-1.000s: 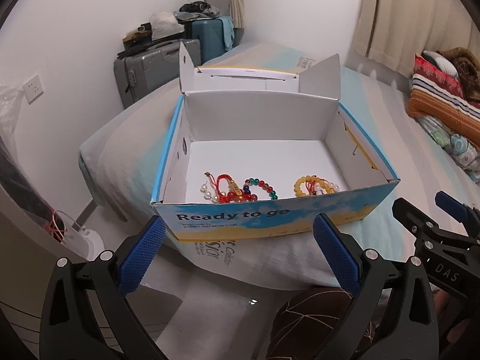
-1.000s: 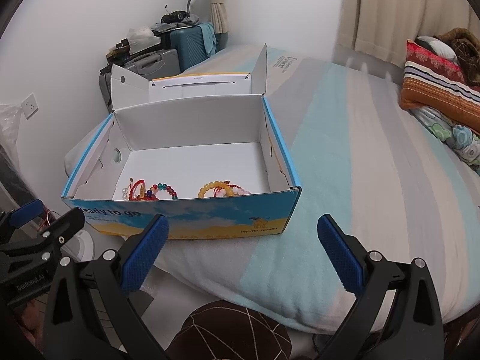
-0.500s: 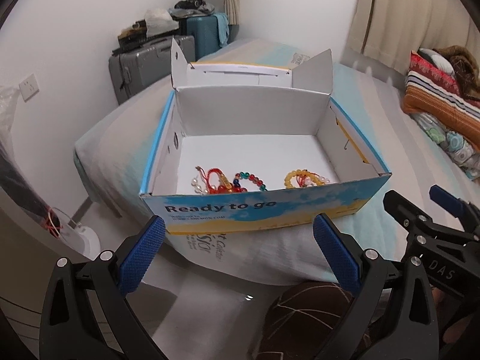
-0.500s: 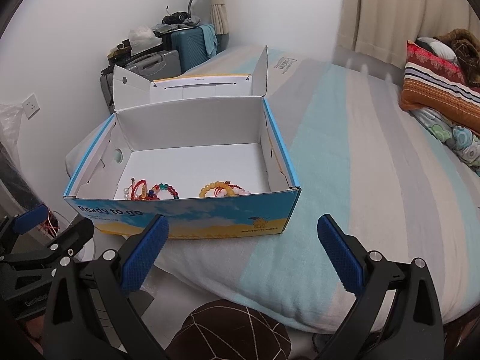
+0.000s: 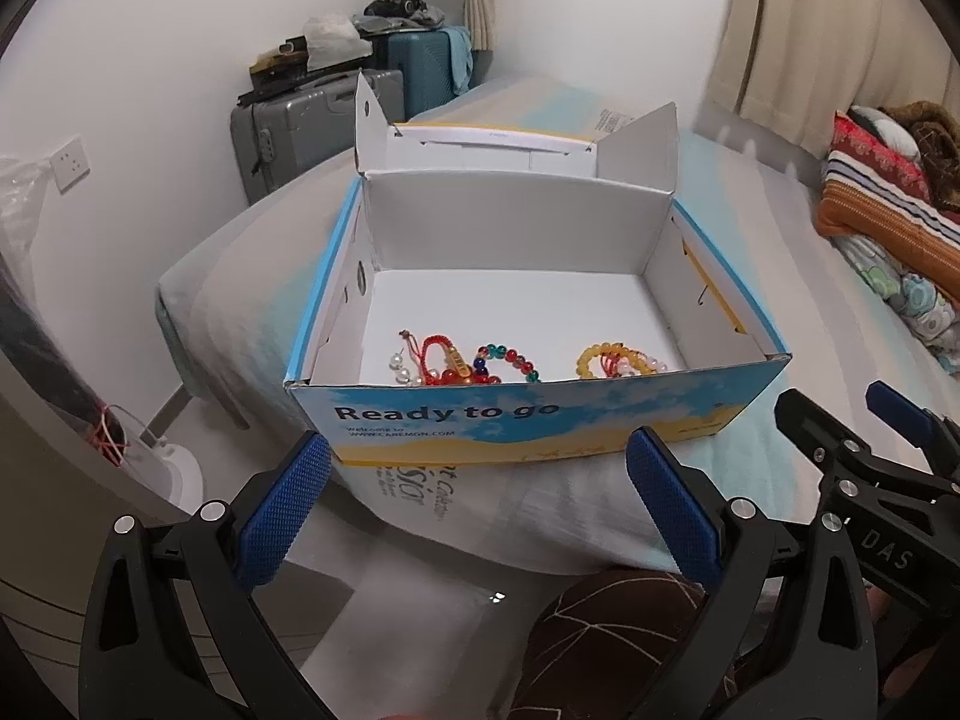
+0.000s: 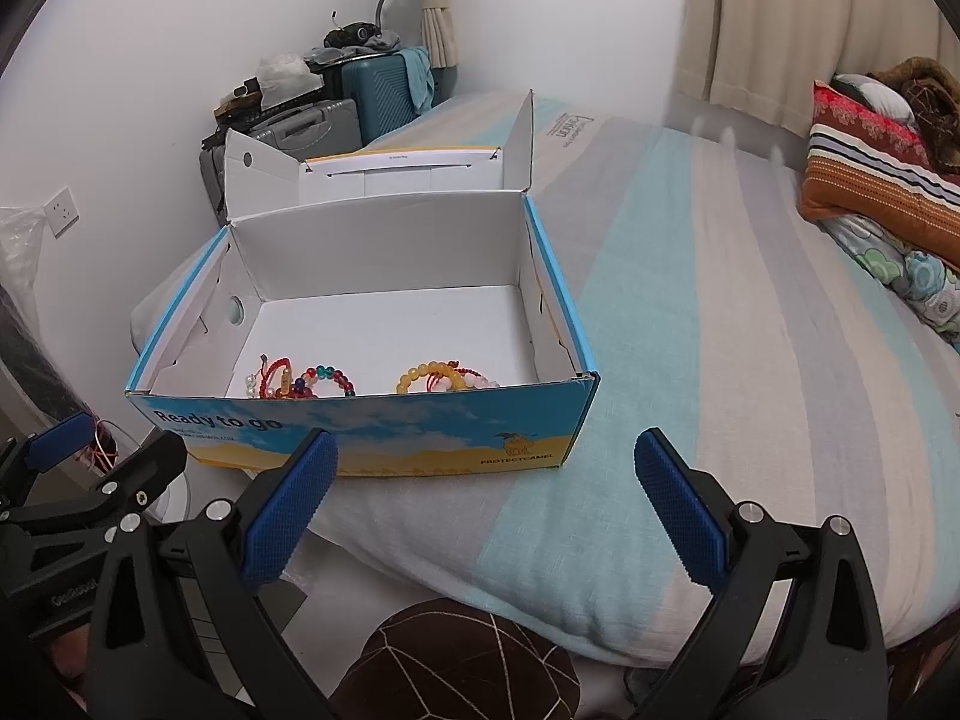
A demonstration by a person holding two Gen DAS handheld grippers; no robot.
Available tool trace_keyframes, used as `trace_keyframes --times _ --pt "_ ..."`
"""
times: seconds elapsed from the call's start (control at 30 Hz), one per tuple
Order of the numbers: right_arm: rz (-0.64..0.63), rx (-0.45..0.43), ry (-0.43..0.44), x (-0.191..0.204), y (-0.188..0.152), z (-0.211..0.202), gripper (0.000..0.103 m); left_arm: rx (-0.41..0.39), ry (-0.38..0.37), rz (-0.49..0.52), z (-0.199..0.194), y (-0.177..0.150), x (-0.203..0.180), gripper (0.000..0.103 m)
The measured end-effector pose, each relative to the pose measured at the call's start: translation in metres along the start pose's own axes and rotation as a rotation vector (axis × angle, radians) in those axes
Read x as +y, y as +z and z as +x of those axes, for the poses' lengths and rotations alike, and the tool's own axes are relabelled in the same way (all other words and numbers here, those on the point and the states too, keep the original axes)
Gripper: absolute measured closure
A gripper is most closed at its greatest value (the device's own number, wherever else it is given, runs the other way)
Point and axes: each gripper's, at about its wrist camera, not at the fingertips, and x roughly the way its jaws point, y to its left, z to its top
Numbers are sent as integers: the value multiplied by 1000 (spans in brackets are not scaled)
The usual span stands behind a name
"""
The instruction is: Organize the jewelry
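Observation:
An open blue-and-yellow cardboard box [image 5: 600, 414] [image 6: 420, 426] stands on the corner of a striped bed. Inside, by the front wall, lie a red cord bracelet with pearls [image 5: 429, 360] [image 6: 270, 381], a multicoloured bead bracelet [image 5: 510, 360] [image 6: 330, 381] and a yellow bead bracelet [image 5: 612, 360] [image 6: 432, 378]. My left gripper [image 5: 477, 516] is open and empty, just in front of the box. My right gripper [image 6: 483, 510] is open and empty, in front of the box's right half. Each gripper shows at the edge of the other's view.
The striped bed [image 6: 720, 360] stretches right and back. Folded blankets [image 6: 888, 180] lie at the far right. Grey and teal suitcases [image 5: 336, 120] stand against the wall behind the box. A brown patterned cushion [image 6: 456, 666] is below the grippers.
The box sits slightly higher and farther in the left wrist view; the left gripper has pulled back and tilted a little. The right view is almost unchanged. Both grippers stay open.

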Motion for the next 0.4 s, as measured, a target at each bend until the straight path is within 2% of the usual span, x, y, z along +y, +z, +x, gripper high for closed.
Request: trace_keyframes --times 0.1,0.2,0.4 --pt "0 0 0 -1 0 0 8 -4 -13 -4 -2 0 1 6" --pt "2 1 0 -1 0 0 8 13 10 7 -1 2 -1 6" --pt "1 3 -1 -1 0 0 8 14 7 3 -1 0 1 6"
